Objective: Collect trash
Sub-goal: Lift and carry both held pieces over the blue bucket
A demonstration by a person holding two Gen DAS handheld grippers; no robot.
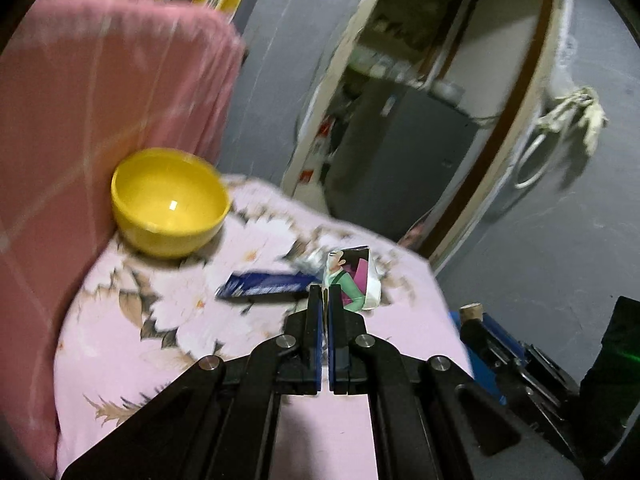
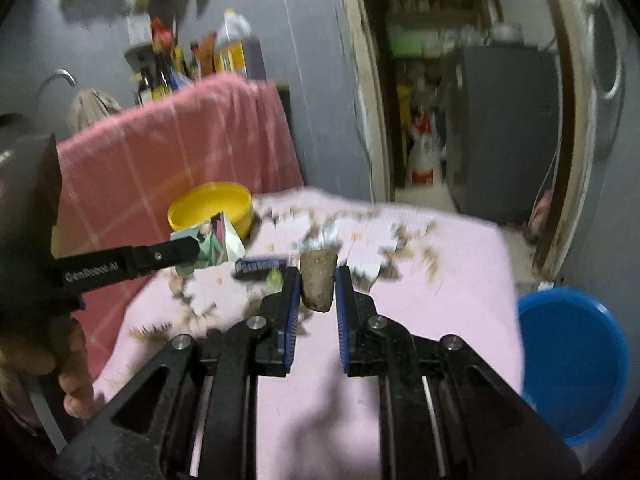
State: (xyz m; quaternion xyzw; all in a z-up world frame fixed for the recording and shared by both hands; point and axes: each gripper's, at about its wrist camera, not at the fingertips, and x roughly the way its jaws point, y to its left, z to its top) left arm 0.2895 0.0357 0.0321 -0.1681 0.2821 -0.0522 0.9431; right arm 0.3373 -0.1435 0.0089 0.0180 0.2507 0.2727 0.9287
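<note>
My left gripper [image 1: 325, 289] is shut on a folded printed paper wrapper [image 1: 354, 276] with a cartoon figure and holds it above the pink floral table. It also shows in the right wrist view [image 2: 210, 242], held by the left gripper [image 2: 188, 249]. My right gripper [image 2: 317, 274] is shut on a brown cork [image 2: 318, 284]. A dark blue wrapper [image 1: 264, 285] lies on the cloth just beyond the left fingers; in the right wrist view the blue wrapper [image 2: 260, 266] lies left of the cork.
A yellow bowl [image 1: 170, 202] stands at the back left of the table against a pink draped cloth [image 1: 100, 100]. A blue bucket [image 2: 572, 364] sits on the floor right of the table. A doorway [image 1: 420, 112] opens behind. Bottles [image 2: 192, 60] stand on a back shelf.
</note>
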